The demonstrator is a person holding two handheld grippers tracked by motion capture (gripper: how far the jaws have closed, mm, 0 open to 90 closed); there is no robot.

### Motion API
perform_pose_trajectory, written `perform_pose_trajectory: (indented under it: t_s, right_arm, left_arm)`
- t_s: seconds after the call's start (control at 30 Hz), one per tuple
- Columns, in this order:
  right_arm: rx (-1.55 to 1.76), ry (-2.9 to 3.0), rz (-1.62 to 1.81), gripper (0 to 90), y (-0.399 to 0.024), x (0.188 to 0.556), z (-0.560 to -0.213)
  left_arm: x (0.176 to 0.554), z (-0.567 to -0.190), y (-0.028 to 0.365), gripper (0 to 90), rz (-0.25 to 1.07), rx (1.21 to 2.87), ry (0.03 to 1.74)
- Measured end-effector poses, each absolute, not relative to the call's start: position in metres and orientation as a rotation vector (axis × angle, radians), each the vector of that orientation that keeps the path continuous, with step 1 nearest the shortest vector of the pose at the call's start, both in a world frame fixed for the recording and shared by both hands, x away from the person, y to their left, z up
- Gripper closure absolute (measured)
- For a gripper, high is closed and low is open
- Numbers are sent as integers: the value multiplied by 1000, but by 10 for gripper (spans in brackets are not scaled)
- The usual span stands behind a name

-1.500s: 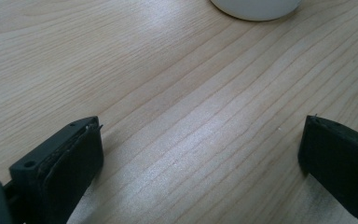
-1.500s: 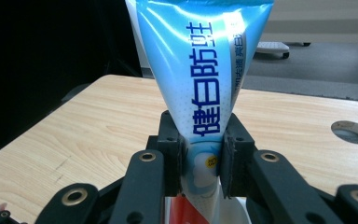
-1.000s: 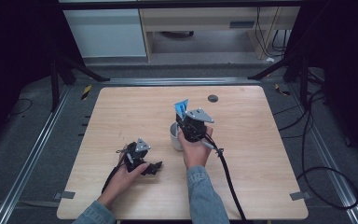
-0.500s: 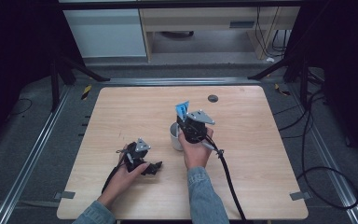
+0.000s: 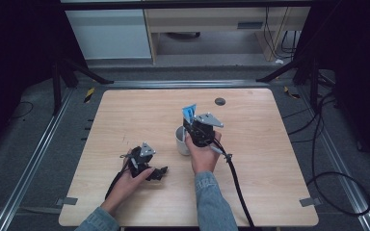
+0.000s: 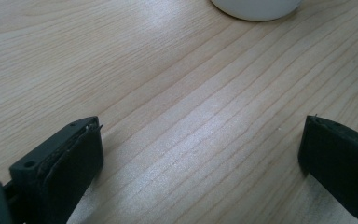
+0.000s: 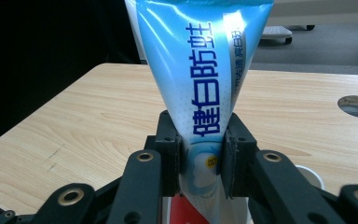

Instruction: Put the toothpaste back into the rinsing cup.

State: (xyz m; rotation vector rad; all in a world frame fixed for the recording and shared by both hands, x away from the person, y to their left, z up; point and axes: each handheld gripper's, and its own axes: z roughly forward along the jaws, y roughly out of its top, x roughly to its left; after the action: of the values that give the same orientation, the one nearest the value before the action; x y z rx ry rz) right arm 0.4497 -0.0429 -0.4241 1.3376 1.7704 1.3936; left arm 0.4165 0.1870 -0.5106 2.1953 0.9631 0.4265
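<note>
A blue toothpaste tube point(image 7: 200, 79) with dark blue characters stands upright, crimped end up, clamped between the pads of my right gripper point(image 7: 199, 154). In the high view the right gripper point(image 5: 198, 126) holds the tube point(image 5: 189, 113) over a white cup point(image 5: 182, 140) near the table's middle. The cup's rim point(image 7: 307, 175) peeks out below the right jaw. My left gripper point(image 5: 158, 172) rests low on the table at the front left, jaws wide apart with bare wood between them. The left gripper view shows its jaws flanking the wood, with the cup's base point(image 6: 256, 7) at the top edge.
The wooden table point(image 5: 125, 120) has a round cable hole point(image 5: 220, 101) at the back right. A thick black cable point(image 5: 236, 183) trails from the right gripper to the front edge. White cabinets and dark stand legs sit beyond the table.
</note>
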Motion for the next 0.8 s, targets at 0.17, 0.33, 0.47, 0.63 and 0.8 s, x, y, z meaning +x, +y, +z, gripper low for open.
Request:
perform_pose_trajectory:
  t_s: [0.17,0.33,0.47,0.63,0.8]
  right_arm:
    - [1347,1775,1391,716,-45,451,-424]
    - [1355,1775,1393,713,-47,452,-423]
    - [1354,1775,1388,712,-47,452,-423]
    - [1359,1778,1385,708,-48,453,-423]
    - [1367,1777,1382,703,-50,454,-423]
  left_arm:
    - [417,-511,187,0,427,2195,963]
    - [417,-511,187,0,426,2195,963]
    - [417,-511,187,0,427,2195,963]
    - [417,-511,187,0,427,2195,963]
    - [417,-511,187,0,426,2195,963]
